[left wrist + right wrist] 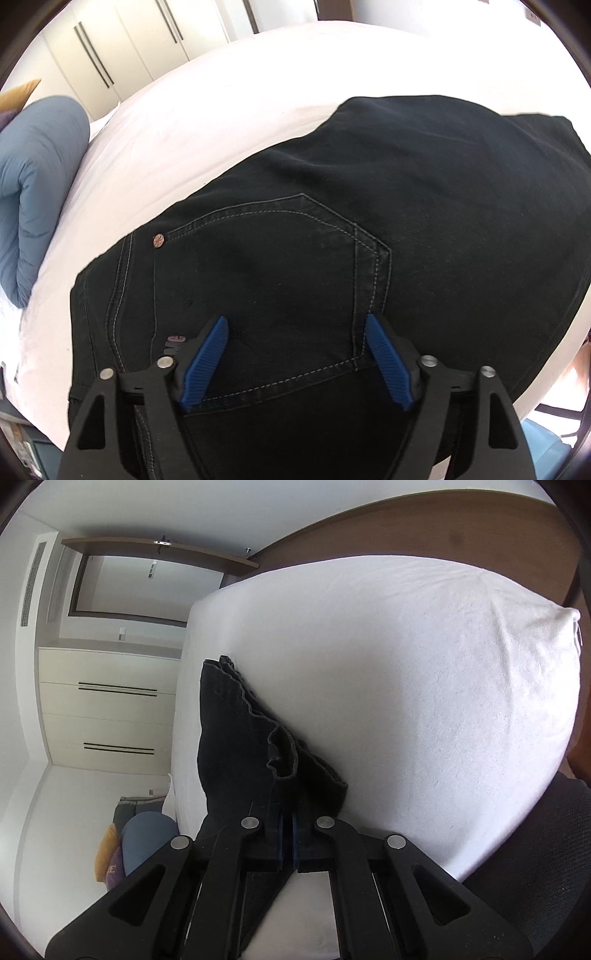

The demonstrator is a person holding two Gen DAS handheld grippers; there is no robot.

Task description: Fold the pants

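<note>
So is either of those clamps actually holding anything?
Yes: the right gripper pinches the black denim pants near their hem end. The left gripper is open.

1. A small pink tab (176,338) on the black pants (332,229) is showing letters beside the back pocket, but the left gripper's finger is covering part of it and the letters cannot be made out.
2. Nothing readable is appearing in the right wrist view.
</note>
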